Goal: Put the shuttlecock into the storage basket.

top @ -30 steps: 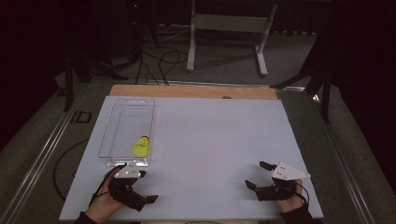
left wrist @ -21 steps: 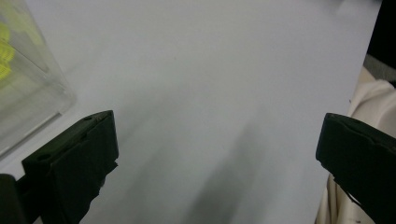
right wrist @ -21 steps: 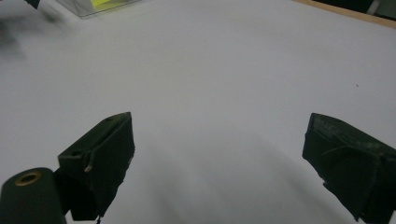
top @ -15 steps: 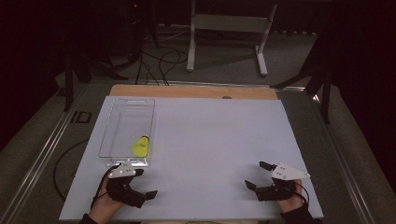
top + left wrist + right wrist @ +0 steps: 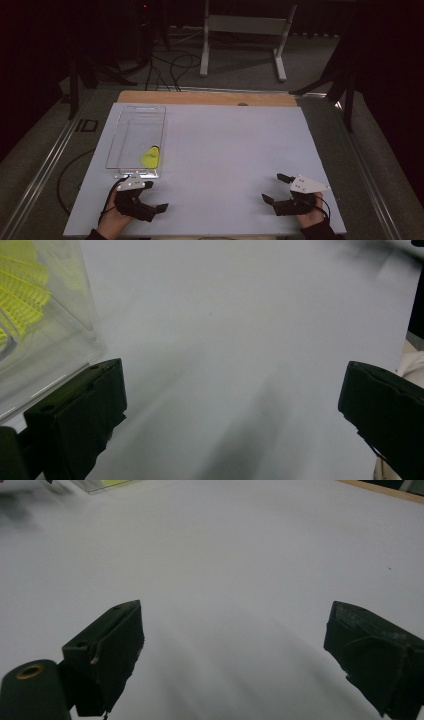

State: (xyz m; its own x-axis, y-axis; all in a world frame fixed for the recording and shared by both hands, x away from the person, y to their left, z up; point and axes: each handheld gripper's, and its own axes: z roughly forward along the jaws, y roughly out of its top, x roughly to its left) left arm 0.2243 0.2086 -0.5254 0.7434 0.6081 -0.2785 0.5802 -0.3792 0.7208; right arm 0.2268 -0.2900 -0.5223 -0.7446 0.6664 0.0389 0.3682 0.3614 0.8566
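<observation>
A dark room surrounds the work area; a metal stand and loose floor cables lie at 12 o'clock beyond the table. The table carries a smooth, matte white sheet, with a strip of wooden edge exposed along its far side.

At 9 o'clock on the sheet sits a clear rectangular plastic tray, long axis running away from the person. A yellow shuttlecock lies inside the tray, in its near right corner.

The left gripper rests on the sheet at 7 o'clock, just below the tray's near end, held in the person's left hand. Its black jaws stand wide apart with nothing between them. The left gripper view adds detail the high view lacks: the tray's transparent, glossy wall at 10 o'clock, close beside one jaw, and the shuttlecock's yellow mesh skirt seen through it.

The right gripper rests at 5 o'clock, well apart from the tray, held in the right hand and topped by a grey three-cornered plate. Its blocky jaws are likewise spread wide and empty. The right gripper view shows bare white sheet between the jaws, with the tray's edge far off at 11 o'clock.
</observation>
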